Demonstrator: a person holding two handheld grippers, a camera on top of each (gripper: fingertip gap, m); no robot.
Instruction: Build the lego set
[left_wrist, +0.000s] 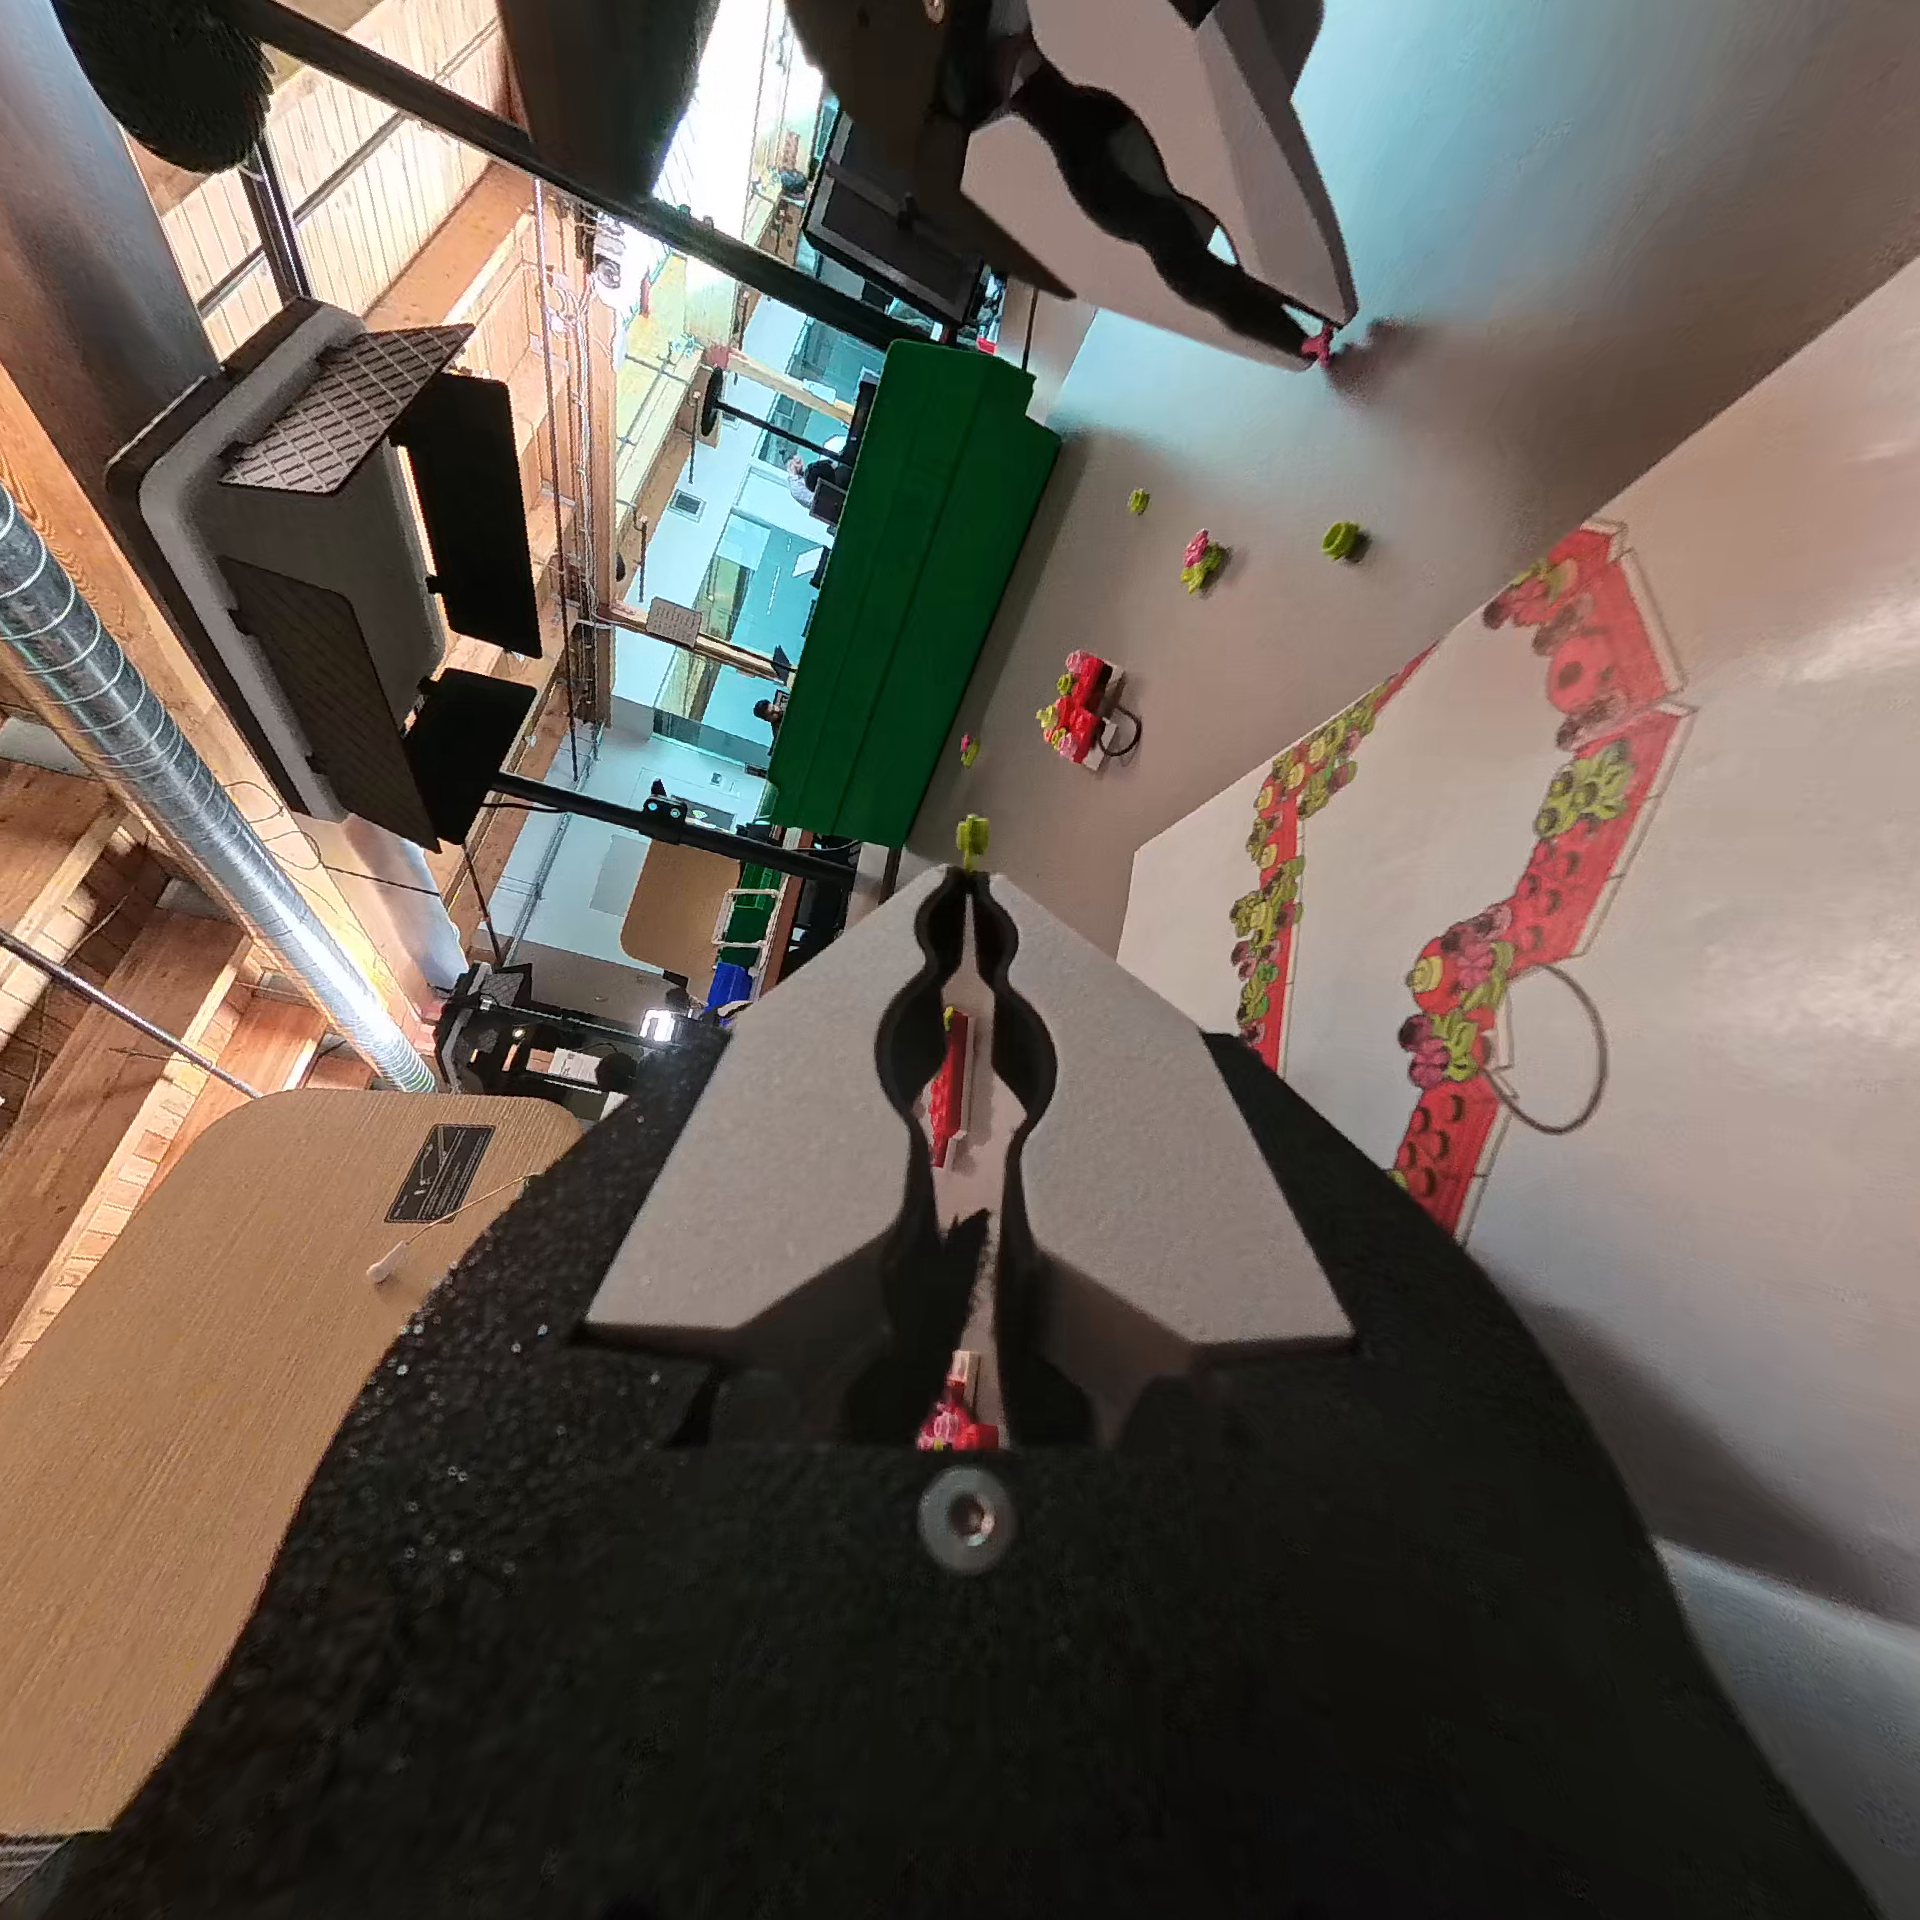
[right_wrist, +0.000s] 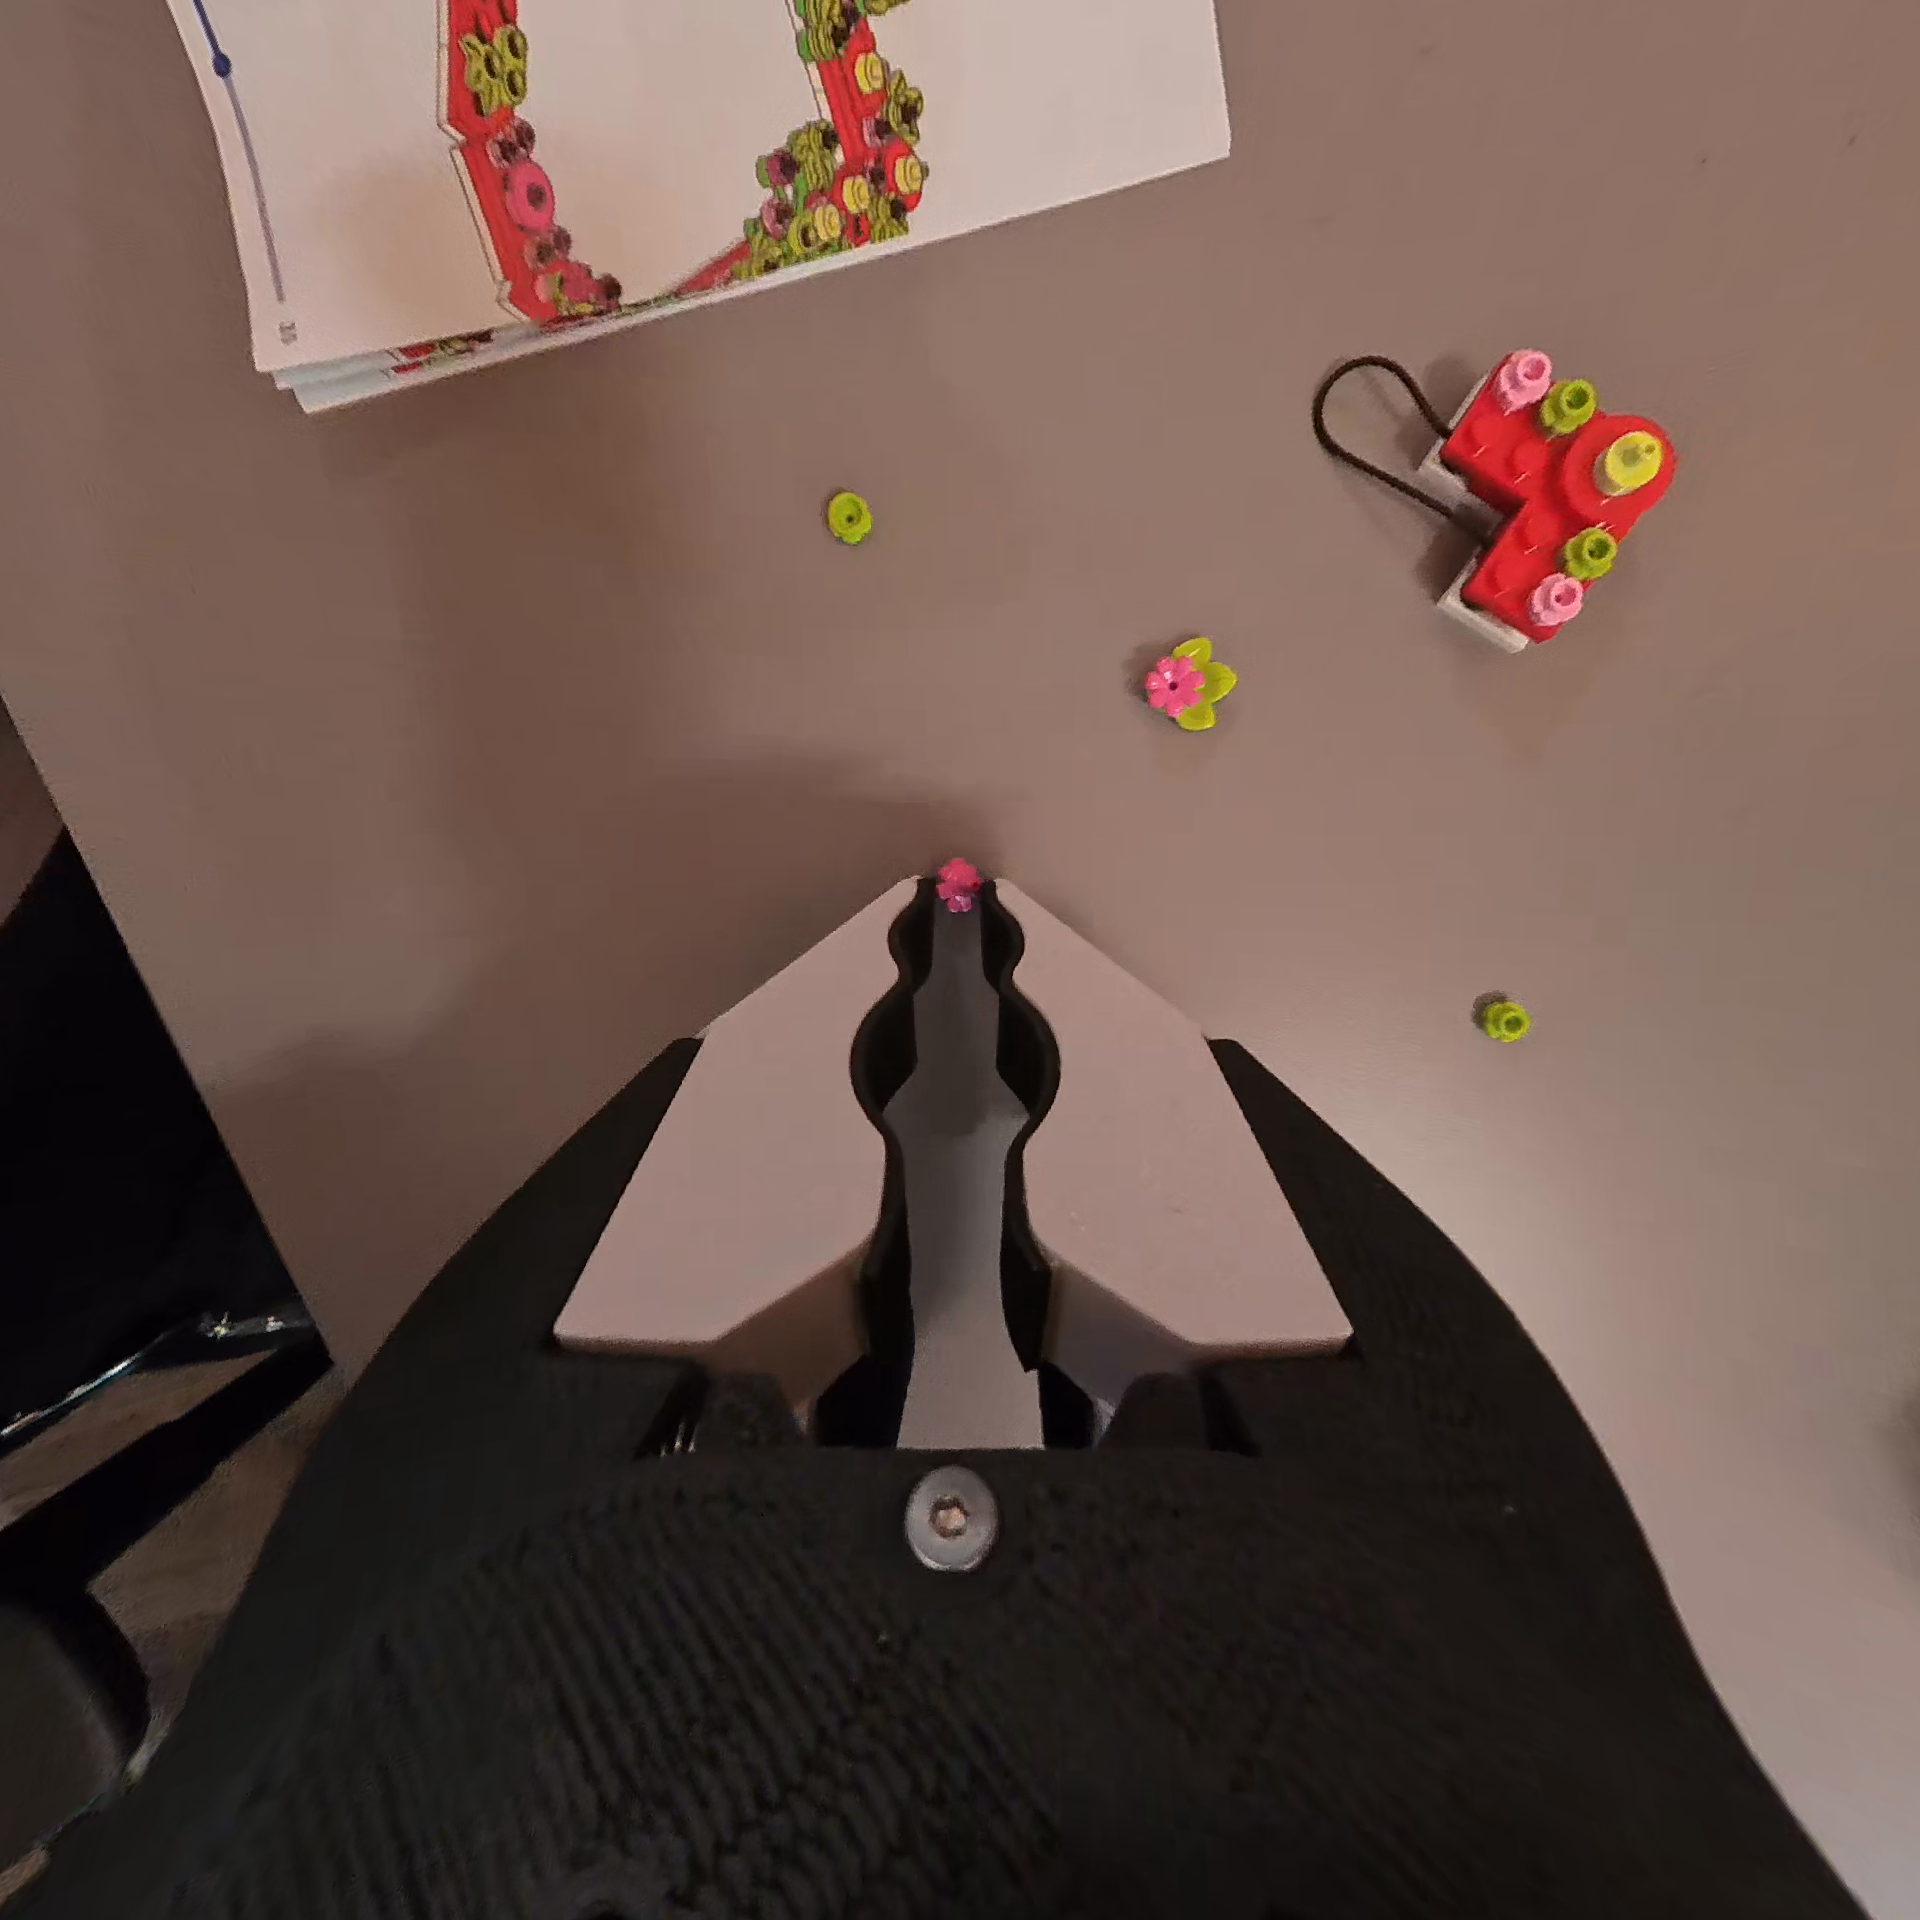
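Note:
My left gripper (left_wrist: 968, 871) is shut on a small lime green piece (left_wrist: 970, 836), held above the grey table. My right gripper (right_wrist: 956, 885) is shut on a small pink flower piece (right_wrist: 957, 883) close to the table; it also shows in the left wrist view (left_wrist: 1322, 343) at the top. A red lego build (right_wrist: 1543, 499) with pink and green studs, a white base and a black cord loop lies at the right; it shows in the left wrist view (left_wrist: 1083, 704) too. A red and white piece (left_wrist: 951, 1081) shows through the gap between my left fingers.
An open instruction booklet (right_wrist: 665, 156) lies at the top left, and at the right of the left wrist view (left_wrist: 1507, 935). Loose pieces lie around: a pink flower on lime leaves (right_wrist: 1188, 683) and lime studs (right_wrist: 849, 516) (right_wrist: 1503, 1019). A green box (left_wrist: 914, 592) stands behind. The left gripper's tips are roughly 15 cm from the right gripper's.

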